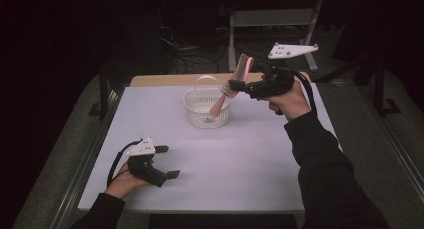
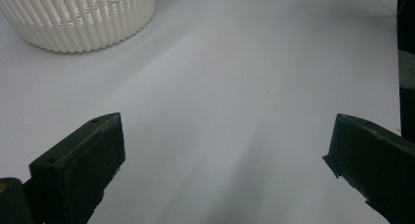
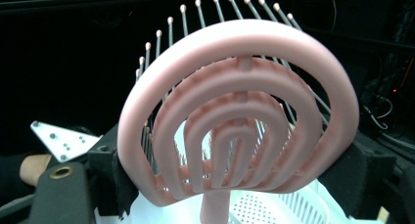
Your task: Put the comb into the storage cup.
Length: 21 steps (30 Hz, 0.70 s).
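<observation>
In the high view my right gripper (image 1: pixel 236 85) is shut on a pink vented hairbrush (image 1: pixel 243 69) and holds it tilted above a white slotted basket (image 1: pixel 206 120) at the table's middle back. The brush's handle (image 1: pixel 218 106) slants down over the basket's rim. In the right gripper view the black jaws clamp both sides of the brush head (image 3: pixel 235 111), whose bristles point away, and the basket (image 3: pixel 274 207) lies below it. My left gripper (image 1: pixel 168 162) rests open at the front left with nothing between its jaws (image 2: pixel 222 131), and the basket (image 2: pixel 78 18) stands far ahead of it.
The white table (image 1: pixel 250 154) has bare surface between the basket and its front edge. A wooden strip (image 1: pixel 165 80) runs along the back edge. Behind it are dark floor, cables and a metal frame (image 1: pixel 272 19). The other hand (image 3: pixel 34 168) shows far off in the right gripper view.
</observation>
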### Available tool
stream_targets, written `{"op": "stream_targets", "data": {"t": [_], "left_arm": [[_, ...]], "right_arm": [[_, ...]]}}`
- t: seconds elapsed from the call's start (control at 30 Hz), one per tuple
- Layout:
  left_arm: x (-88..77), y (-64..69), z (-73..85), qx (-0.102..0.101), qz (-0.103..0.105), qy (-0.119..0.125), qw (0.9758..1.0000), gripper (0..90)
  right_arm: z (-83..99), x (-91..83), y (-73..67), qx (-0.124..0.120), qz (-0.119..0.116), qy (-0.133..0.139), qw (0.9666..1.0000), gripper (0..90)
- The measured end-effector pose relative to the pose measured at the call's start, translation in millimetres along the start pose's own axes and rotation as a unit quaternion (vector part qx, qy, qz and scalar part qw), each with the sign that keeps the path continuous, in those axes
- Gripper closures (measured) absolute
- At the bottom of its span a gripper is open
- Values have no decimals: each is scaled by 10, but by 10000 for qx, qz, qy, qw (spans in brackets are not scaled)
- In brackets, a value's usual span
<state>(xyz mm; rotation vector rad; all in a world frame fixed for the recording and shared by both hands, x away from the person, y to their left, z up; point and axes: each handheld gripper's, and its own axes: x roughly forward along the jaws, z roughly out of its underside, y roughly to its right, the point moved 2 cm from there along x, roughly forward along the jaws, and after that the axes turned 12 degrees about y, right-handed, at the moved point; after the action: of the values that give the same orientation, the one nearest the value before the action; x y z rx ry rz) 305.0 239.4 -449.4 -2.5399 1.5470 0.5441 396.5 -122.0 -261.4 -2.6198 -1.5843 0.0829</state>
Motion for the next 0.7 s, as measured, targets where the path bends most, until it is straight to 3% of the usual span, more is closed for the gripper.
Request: {"op": "stream_targets", "data": {"t": [0.33,0.7], "left_arm": [[-3,-2,3,-15,4,15,10000,4],[3,-2,12,-24,10,-8,10000,4]], "right_arm": [[-39,116,92,-69,230,59,9997,187],[108,341,233,-110,494,-16,9987,187]]}}
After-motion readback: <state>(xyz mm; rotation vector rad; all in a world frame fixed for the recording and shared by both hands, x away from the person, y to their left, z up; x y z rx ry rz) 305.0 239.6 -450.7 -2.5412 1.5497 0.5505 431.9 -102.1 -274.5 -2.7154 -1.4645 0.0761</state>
